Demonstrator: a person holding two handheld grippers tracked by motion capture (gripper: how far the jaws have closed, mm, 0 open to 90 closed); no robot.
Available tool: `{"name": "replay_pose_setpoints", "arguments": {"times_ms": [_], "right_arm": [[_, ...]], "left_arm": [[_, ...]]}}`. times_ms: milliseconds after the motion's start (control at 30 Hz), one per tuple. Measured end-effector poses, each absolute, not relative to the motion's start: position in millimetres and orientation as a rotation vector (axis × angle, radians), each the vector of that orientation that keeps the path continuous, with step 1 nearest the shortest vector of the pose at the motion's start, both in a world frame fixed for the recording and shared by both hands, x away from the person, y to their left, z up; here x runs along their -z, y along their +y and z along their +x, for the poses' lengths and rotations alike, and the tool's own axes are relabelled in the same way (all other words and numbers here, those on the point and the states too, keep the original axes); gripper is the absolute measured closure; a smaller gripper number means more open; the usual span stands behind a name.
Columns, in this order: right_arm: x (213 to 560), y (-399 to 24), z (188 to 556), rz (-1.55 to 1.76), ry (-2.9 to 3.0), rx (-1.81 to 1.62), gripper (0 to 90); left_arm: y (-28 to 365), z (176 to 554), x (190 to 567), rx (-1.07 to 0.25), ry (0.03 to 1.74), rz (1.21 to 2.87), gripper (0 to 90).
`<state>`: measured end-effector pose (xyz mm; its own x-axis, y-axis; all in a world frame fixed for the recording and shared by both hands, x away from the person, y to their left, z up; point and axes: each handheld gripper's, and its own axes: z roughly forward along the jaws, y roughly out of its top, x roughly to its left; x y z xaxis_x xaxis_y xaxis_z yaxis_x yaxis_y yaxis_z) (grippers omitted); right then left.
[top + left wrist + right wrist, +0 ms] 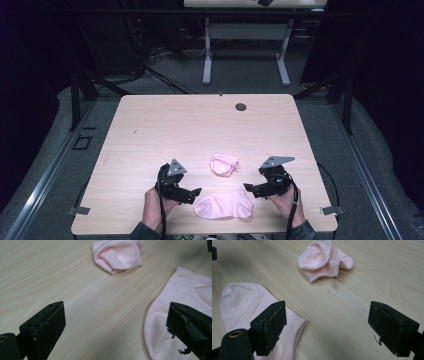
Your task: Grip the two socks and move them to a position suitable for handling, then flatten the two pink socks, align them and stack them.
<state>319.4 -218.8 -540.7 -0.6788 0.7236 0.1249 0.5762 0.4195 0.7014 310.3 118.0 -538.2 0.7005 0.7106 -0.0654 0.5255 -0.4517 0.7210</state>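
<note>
Two pink socks lie on the wooden table. One flat sock is spread near the front edge. The other, a crumpled sock, sits just behind it. My left gripper stands open at the flat sock's left end, one jaw over its edge. My right gripper stands open at the flat sock's right end, one jaw above the cuff. Neither holds anything.
A round cable hole sits near the table's far edge. Behind the table stand another desk's legs and cables on the grey floor. Metal brackets flank the front corners. Bare wood spans the far half.
</note>
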Motion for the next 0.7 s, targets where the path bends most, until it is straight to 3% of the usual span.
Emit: {"name": "replay_pose_setpoints", "arguments": {"times_ms": [467,700], "right_arm": [[536.1,-214.6,332.1,1.143,2.465,-1.103,15.0],[535.1,-206.2,345.5,1.15,2.471,-1.112,22.8]], "left_arm": [[99.4,325.3,523.9,-0.333,0.883,2.166,3.2],[67.2,341.2,527.8,-0.299,0.805,2.221,18.4]]}}
